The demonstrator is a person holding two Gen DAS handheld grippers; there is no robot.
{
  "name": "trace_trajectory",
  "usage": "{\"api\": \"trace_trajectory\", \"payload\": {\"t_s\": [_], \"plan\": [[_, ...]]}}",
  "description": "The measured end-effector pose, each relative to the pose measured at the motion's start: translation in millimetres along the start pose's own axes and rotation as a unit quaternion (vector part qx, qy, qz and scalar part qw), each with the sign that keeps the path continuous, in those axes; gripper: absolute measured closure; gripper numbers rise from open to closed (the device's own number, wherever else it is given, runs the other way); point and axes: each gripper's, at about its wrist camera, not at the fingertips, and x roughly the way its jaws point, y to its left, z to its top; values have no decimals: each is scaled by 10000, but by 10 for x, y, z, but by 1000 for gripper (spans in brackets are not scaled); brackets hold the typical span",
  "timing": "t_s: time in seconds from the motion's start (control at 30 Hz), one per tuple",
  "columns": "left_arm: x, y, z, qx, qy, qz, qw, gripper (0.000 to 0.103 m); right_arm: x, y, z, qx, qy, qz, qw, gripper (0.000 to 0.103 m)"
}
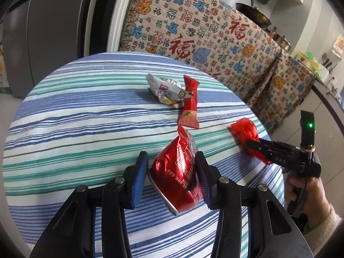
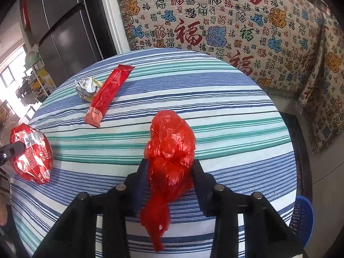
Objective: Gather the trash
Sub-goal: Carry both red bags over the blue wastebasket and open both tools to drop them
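On a round table with a blue, green and white striped cloth (image 1: 75, 129) lies trash. My left gripper (image 1: 172, 167) is shut on a crushed red Coca-Cola can (image 1: 178, 178), which also shows in the right wrist view (image 2: 32, 152). My right gripper (image 2: 169, 172) is shut on a crumpled red plastic bag (image 2: 172, 150), which shows at the table's right edge in the left wrist view (image 1: 245, 135). A long red snack wrapper (image 1: 189, 103) (image 2: 107, 94) and a crumpled silver wrapper (image 1: 165, 90) (image 2: 88, 88) lie on the far half of the table.
A patterned blanket with red characters (image 1: 204, 32) covers furniture behind the table. A dark fridge (image 1: 43, 32) stands at the left. A blue plastic basket (image 2: 303, 217) sits on the floor at the table's right side. Pans (image 1: 253, 15) stand on a counter at the back right.
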Motion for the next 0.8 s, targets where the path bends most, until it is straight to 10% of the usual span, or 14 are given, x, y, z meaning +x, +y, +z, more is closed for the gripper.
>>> {"api": "trace_trajectory", "payload": {"t_s": [0.8], "plan": [[-127,-853,-59,911,-374,382,9944,59,-950,-243,-225,-210,-449,15,9988,64]]}}
